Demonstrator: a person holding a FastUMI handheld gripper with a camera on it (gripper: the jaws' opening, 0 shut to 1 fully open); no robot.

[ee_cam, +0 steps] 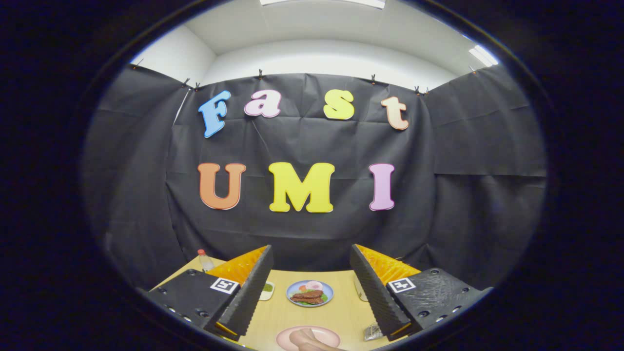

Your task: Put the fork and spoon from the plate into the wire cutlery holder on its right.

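Gripper fingers spread wide, nothing between them. It's held high and near level, looking across the table rather than down at it. My read: approach pose, no pick started yet.

Pink plate sits nearest, between the finger bases, low in the gripper view and partly cut off. Something pale and rounded lies on it. I can't tell whether that's the fork and spoon, as no tines or bowl can be made out. Per the task the cutlery should be there, so nothing counts as moved yet.

Wire cutlery holder is probably the small mesh-looking thing just right of the pink plate, tucked against the inner side of the right finger and half hidden by it. That layout makes sense: a short sideways carry from plate to holder.

Clutter further out, beyond the pink plate:
- blue plate with food, centred between the fingers
- small dish with something green, just beside the left finger
- clear glass at the right finger's inner edge
- bottle with a red cap, far-left corner

Next move likely needs the gripper pitched down and brought over the pink plate. The wide opening suits it, but thin flat cutlery will need a careful close.
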